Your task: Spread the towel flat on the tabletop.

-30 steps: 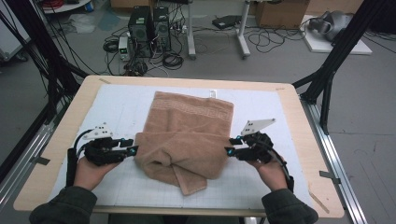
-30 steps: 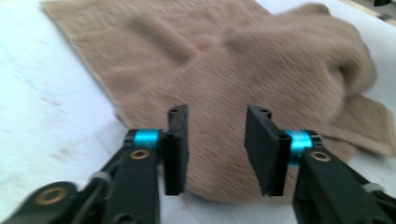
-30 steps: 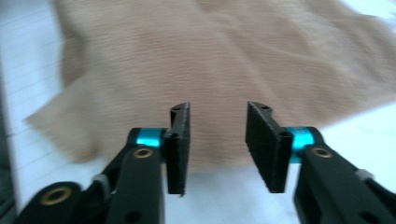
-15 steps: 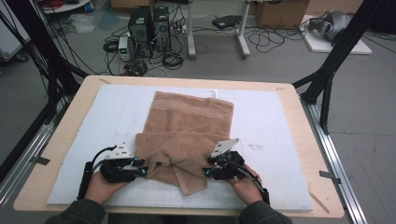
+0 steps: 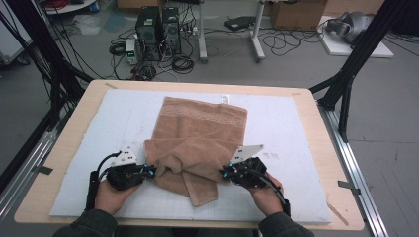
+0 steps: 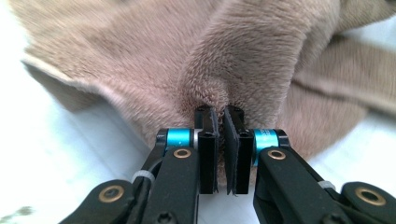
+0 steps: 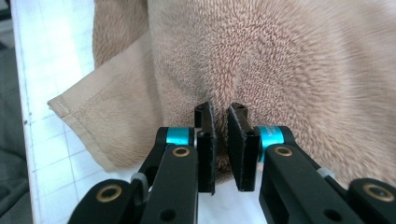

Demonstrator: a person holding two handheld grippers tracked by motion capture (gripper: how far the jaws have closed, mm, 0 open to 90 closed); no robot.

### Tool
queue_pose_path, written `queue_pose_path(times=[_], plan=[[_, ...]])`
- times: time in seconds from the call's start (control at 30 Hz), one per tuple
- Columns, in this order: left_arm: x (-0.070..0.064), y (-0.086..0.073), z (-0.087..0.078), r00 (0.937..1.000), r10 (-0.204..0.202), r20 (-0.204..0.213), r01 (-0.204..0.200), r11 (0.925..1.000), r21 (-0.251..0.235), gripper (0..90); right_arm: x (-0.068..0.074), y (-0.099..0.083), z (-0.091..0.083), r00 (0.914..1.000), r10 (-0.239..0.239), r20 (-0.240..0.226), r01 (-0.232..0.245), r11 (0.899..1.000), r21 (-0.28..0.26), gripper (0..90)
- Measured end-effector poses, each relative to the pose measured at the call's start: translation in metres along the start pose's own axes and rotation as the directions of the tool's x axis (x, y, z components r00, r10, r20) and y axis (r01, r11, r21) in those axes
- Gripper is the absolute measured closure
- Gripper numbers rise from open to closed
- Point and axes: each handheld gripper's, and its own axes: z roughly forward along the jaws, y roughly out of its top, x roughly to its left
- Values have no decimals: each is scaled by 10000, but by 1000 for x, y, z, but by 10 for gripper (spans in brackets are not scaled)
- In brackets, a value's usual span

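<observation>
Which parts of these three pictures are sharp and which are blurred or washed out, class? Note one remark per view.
High view: even light, soft overall, the brown towel casting hardly any shadow. Left gripper view: the left gripper and the pinched fold are crisp, the towel's far edges smeared, the white mat overexposed. Right gripper view: the right gripper is sharp, the pile blurs towards the top.

I see the tan terry towel (image 5: 197, 143) lying rumpled, half-folded, between my two tongs, its edges pinched.

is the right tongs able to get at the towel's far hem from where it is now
Probably not yet: the right tongs are shut on the towel at its near fold, so they'd need to let go first. The far hem lies uncovered.
</observation>
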Motion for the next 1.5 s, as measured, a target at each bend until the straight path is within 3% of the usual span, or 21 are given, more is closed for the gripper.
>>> queue_pose_path(times=[0.1,0.2,0.27,0.33,0.37,0.43,0.5,0.6,0.63,0.73,0.8,0.9,0.93,1.03,1.13,1.2,1.33,1.37,1.4,1.47,1.5], plan=[[6,16,-3,9983,-58,-583,39,9994,-332,848,-19,6,-20,9973,272,684,-252,9992,-303,832],[12,25,1,9961,-127,-873,94,9992,-376,848,-33,9,-25,9954,417,865,-382,9984,-415,832],[18,35,9,9931,-62,-1168,33,9997,-256,849,-54,16,-22,9913,703,1113,-675,9973,-289,832],[26,44,19,9909,-57,-1345,64,10000,43,849,-60,17,-19,9893,830,1201,-809,9965,-223,831],[30,47,24,9895,-50,-1444,79,9998,200,849,-73,19,-9,9864,1072,1245,-1087,9941,54,831],[38,53,35,9863,-117,-1643,178,9992,353,849,-79,19,-3,9842,1200,1300,-1245,9919,270,831],[46,56,46,9838,-333,-1764,446,9972,602,849,-91,17,16,9796,1462,1378,-1582,9841,805,831],[51,55,63,9791,-341,-2005,569,9924,1092,848,-97,14,28,9778,1668,1271,-1800,9785,1003,829],[50,52,71,9760,-122,-2174,458,9876,1503,845,-102,9,35,9739,2039,997,-2131,9727,918,829],[49,52,72,9757,-62,-2189,388,9887,1450,822,-103,9,37,9726,2119,955,-2205,9711,908,822],[50,53,65,9782,-208,-2065,479,9907,1273,781,-100,9,31,9725,2068,1072,-2167,9721,898,762],[49,54,47,9806,-465,-1904,604,9959,679,731,-97,9,25,9707,2112,1149,-2202,9728,720,715],[47,53,41,9815,-562,-1830,652,9969,434,715,-91,10,17,9756,1900,1097,-1969,9788,561,713],[42,49,22,9853,-477,-1641,524,9983,246,681,-84,9,9,9793,1676,1136,-1736,9838,454,702],[35,41,7,9864,-665,-1500,650,9978,-146,651,-75,8,-4,9814,1473,1232,-1509,9884,201,686],[26,33,-1,9857,-680,-1544,640,9975,-304,610,-63,8,-15,9839,1488,987,-1472,9888,-225,650],[16,26,3,9911,-939,-946,908,9952,-361,603,-50,8,-15,9910,1103,754,-1080,9936,-346,650],[13,25,7,9919,-951,-846,926,9951,-335,605,-40,10,-9,9948,650,781,-634,9977,-233,622],[10,24,11,9930,-931,-724,913,9955,-268,605,-40,10,-9,9948,650,781,-634,9977,-233,622],[5,21,20,9939,-881,-658,878,9961,-80,603,-36,12,0,9944,756,740,-736,9968,-301,501],[3,21,25,9935,-832,-777,839,9965,61,534,-34,15,11,9959,785,449,-773,9966,-278,493]])
